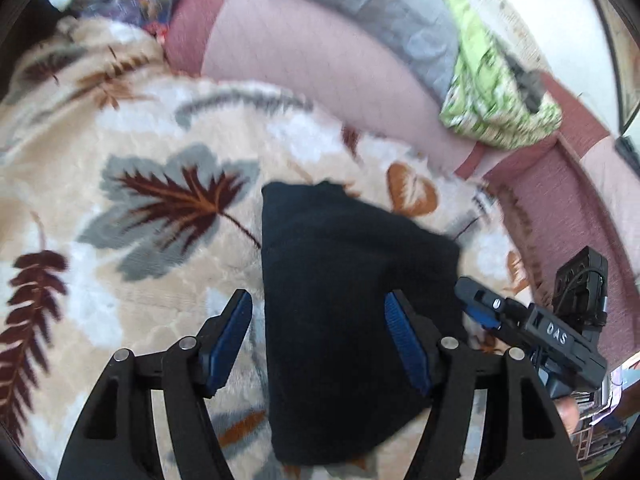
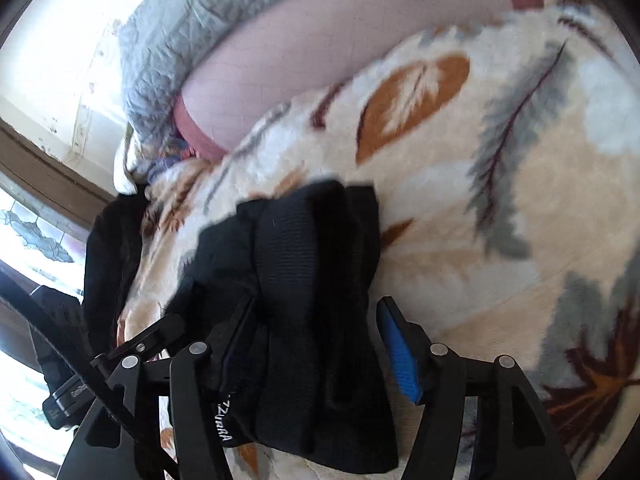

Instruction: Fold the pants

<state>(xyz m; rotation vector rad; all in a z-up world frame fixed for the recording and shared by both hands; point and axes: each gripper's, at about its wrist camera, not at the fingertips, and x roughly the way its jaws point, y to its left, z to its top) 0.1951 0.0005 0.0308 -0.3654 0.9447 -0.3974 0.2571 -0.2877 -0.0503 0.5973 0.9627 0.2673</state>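
1. The black pants (image 1: pixel 352 304) sit folded in a bundle on the leaf-print blanket (image 1: pixel 132 132) (pretty blurry).
2. The left gripper (image 1: pixel 318 336) is spread wide, holding nothing.
3. The right gripper (image 2: pixel 316 344) also gapes open over the pants.

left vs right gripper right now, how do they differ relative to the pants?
The left gripper stands open over the black pants, whose folded edge lies between its fingers; both blue pads show. The right gripper is also open, but the pants fill its whole gap and drape over its left finger, hiding that pad. Shared: black frames, blue pads, both over the leaf-print blanket.
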